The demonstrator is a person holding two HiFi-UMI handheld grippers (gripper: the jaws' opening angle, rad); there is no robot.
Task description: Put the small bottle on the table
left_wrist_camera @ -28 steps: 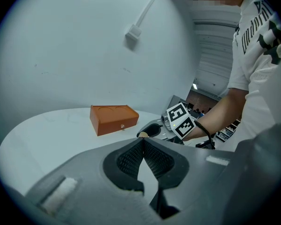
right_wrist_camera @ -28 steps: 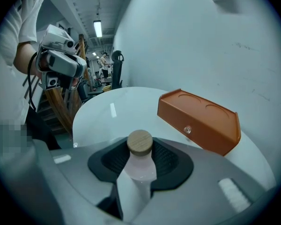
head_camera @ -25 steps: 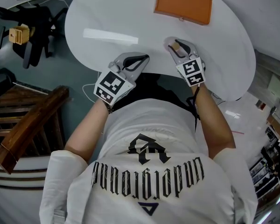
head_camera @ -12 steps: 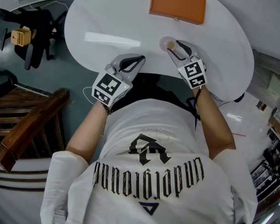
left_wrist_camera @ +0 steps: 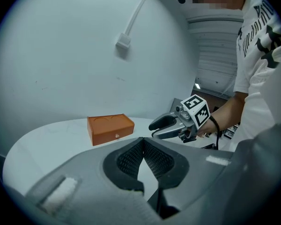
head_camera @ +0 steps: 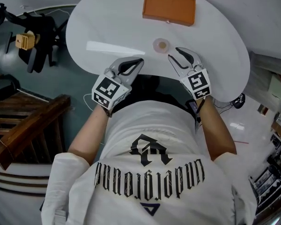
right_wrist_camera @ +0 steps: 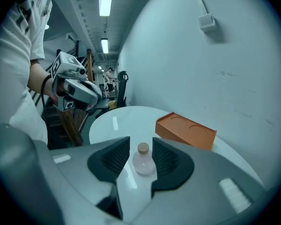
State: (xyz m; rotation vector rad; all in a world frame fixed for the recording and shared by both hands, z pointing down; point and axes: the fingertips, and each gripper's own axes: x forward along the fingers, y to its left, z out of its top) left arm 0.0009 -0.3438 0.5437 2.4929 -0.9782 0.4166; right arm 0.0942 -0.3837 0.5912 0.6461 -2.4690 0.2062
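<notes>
Standing upright on the table [head_camera: 215, 55], upper centre, the small bottle [head_camera: 161, 45] is free; right claw [head_camera: 173, 53] beside it spread, jaws just narrowing, nothing between; left claw [head_camera: 140, 60] pressed together.

The small bottle [head_camera: 162, 45] is a round, pale pink flask with a tan cork stopper. It stands upright on the white table [head_camera: 107, 22], between the orange box [head_camera: 169, 7] and the table's near edge, with nothing touching it.
</notes>
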